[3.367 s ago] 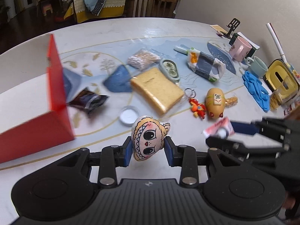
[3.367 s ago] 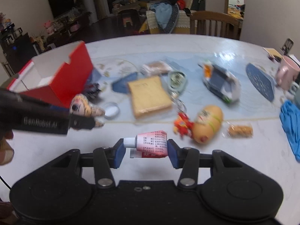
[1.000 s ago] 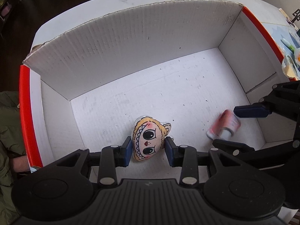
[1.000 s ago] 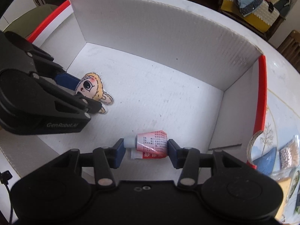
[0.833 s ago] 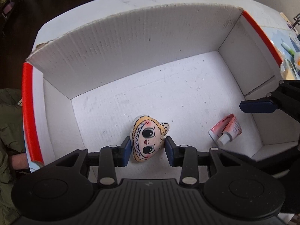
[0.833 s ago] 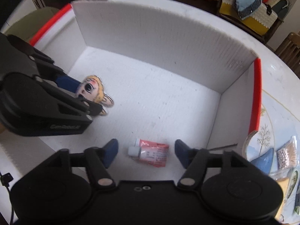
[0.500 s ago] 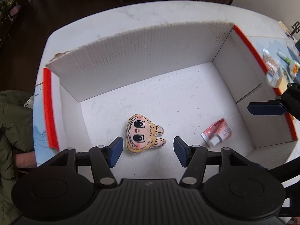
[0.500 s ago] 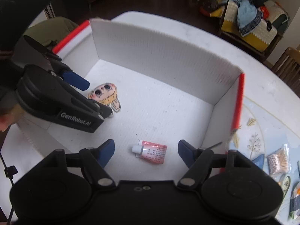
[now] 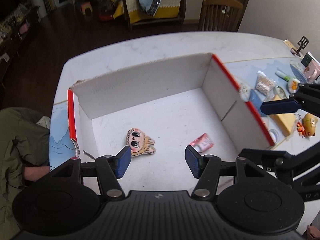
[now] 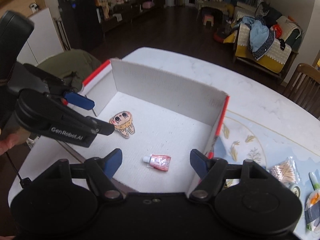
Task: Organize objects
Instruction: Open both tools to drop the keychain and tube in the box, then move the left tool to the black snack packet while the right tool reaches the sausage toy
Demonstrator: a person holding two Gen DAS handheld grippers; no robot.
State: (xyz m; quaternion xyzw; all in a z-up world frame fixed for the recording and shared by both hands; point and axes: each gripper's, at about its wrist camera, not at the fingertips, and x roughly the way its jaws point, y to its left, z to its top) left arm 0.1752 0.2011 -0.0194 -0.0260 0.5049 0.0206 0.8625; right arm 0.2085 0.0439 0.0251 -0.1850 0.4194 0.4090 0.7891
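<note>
A pale marble surface (image 9: 160,44) is seen under a red-edged white box (image 9: 152,84). Inside, left to right: the cartoon-face charm (image 9: 139,141) and the small red tube (image 9: 202,142), both lying flat. Left gripper (image 9: 158,161) and right gripper (image 10: 155,163) are held with fingers spread, nothing gripped. Probably best if both are lifted straight clear of the walls before the items at right are gone for.

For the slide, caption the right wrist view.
Right gripper, jaws open, above a red-edged box holding a pink tube and cartoon-face charm.
</note>
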